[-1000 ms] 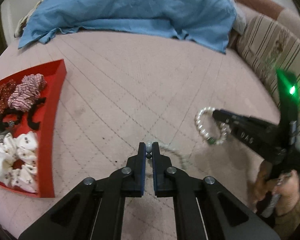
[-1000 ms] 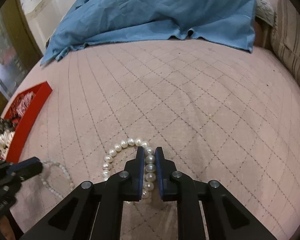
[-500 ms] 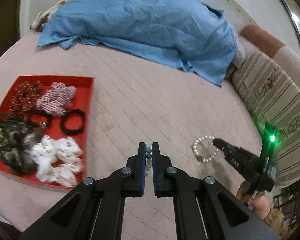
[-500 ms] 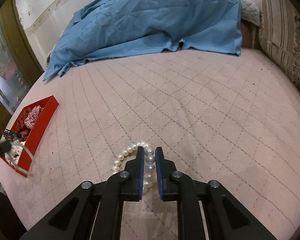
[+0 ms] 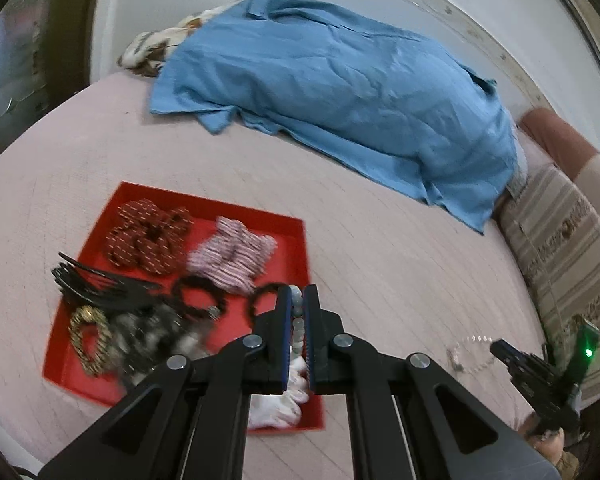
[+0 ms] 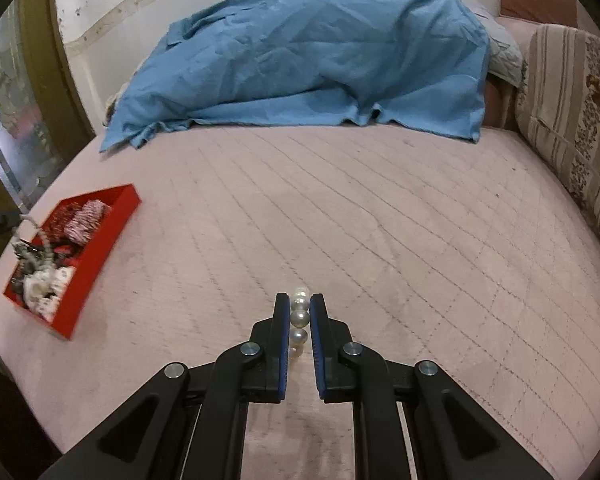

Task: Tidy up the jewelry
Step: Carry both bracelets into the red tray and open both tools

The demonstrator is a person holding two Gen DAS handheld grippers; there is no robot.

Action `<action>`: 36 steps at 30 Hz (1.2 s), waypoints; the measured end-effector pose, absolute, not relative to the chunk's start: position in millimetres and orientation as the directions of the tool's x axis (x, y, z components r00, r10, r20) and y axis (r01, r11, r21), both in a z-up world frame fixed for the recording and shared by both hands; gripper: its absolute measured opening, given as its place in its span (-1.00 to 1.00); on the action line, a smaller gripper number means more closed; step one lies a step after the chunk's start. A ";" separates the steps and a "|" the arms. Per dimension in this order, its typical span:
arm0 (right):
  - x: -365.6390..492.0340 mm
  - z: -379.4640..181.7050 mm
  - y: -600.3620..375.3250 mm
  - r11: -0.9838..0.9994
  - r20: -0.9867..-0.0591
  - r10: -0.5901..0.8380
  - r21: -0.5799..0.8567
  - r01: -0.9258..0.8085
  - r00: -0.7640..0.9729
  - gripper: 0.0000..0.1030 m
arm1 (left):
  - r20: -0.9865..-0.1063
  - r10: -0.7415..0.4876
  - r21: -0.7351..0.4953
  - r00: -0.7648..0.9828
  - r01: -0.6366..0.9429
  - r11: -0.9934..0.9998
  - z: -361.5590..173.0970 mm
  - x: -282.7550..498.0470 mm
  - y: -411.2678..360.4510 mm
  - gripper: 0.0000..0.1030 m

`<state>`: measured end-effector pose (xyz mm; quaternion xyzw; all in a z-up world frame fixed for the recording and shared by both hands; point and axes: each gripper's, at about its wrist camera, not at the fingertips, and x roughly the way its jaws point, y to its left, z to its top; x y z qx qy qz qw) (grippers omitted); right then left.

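Note:
My left gripper is shut on a thin pale bead necklace and holds it above the red tray. The necklace also shows dangling over the tray in the right wrist view. My right gripper is shut on a white pearl bracelet and holds it above the pink quilted bed. The right gripper and the bracelet also show at the lower right of the left wrist view, with the bracelet hanging from it.
The red tray holds several scrunchies, black hair ties, a black comb and a gold piece. A blue cloth lies heaped at the far side of the bed. A striped cushion lies on the right.
Both grippers have risen from the bed with their jewelry. My left gripper has swung left over the red tray. The pearl bracelet now hangs clear of the quilt.

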<state>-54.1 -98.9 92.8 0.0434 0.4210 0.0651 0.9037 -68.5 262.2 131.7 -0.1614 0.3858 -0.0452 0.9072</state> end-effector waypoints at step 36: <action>107.7 116.1 185.5 0.891 -0.838 0.380 0.218 -0.399 0.391 -0.78 | -0.668 -0.283 -0.570 0.688 -0.228 0.790 62.7 30.9 383.6 -0.90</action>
